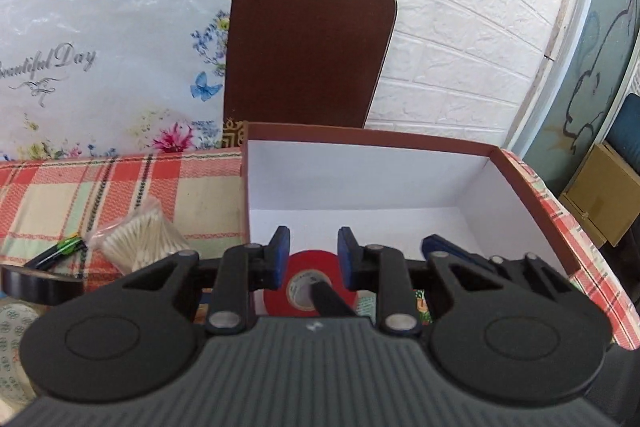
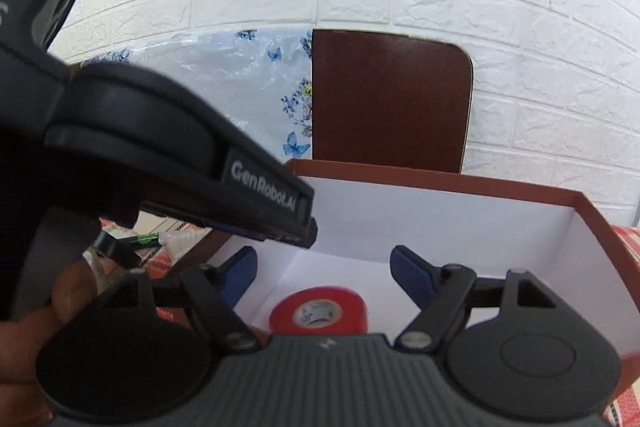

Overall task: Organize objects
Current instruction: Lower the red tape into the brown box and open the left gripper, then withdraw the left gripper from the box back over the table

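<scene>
A red tape roll (image 1: 310, 277) lies flat on the white floor of an open brown box (image 1: 360, 143). My left gripper (image 1: 313, 255) hovers over the box's near edge, open, with its blue pads either side of the roll and above it. In the right wrist view the roll (image 2: 318, 313) lies below my right gripper (image 2: 324, 273), which is open wide and empty above the box (image 2: 440, 183). The left gripper's body (image 2: 160, 155) crosses that view's left side. One right gripper finger (image 1: 444, 245) shows inside the box.
On the plaid cloth (image 1: 80, 187) left of the box lie a bag of cotton swabs (image 1: 140, 239), a green-tipped pen (image 1: 60, 251), a black tape roll (image 1: 36, 283) and a clear tape roll (image 1: 12, 347). A brown board (image 1: 304, 39) leans on the wall behind.
</scene>
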Demonstrator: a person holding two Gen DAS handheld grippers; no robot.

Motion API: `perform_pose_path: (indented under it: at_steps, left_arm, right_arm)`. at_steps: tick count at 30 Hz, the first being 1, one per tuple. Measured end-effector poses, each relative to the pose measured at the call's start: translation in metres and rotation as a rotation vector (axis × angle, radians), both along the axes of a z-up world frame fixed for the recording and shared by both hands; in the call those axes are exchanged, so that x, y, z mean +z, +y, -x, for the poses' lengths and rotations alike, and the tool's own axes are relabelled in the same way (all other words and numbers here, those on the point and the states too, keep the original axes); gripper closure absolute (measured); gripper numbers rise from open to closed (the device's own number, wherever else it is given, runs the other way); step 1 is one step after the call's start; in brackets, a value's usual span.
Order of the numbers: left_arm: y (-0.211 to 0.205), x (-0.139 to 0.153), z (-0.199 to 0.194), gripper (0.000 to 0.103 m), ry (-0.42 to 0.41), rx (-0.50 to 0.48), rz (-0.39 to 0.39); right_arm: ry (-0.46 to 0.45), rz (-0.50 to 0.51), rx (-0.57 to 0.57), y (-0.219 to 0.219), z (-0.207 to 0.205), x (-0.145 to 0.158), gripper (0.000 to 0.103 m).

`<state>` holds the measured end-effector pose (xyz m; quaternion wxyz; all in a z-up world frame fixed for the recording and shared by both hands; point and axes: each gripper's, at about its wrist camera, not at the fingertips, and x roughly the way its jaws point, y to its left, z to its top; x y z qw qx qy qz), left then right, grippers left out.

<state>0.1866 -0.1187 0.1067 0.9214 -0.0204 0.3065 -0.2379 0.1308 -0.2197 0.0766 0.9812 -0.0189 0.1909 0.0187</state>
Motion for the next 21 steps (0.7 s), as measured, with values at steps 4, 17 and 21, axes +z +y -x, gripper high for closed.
perform_pose_path:
  at_steps: [4, 17, 21]
  left_arm:
    - [0.005, 0.006, 0.025, 0.075, -0.025, 0.016, -0.029]
    - [0.020, 0.017, 0.111, 0.074, -0.062, 0.041, -0.137]
    - [0.028, 0.011, 0.130, 0.069, -0.070, 0.061, -0.177]
  right_arm:
    - [-0.046, -0.002, -0.016, 0.004, 0.033, 0.005, 0.029]
    - [0.044, -0.092, -0.120, -0.010, 0.126, 0.003, 0.026]
    - [0.086, -0.158, -0.165, -0.031, 0.143, 0.007, 0.026]
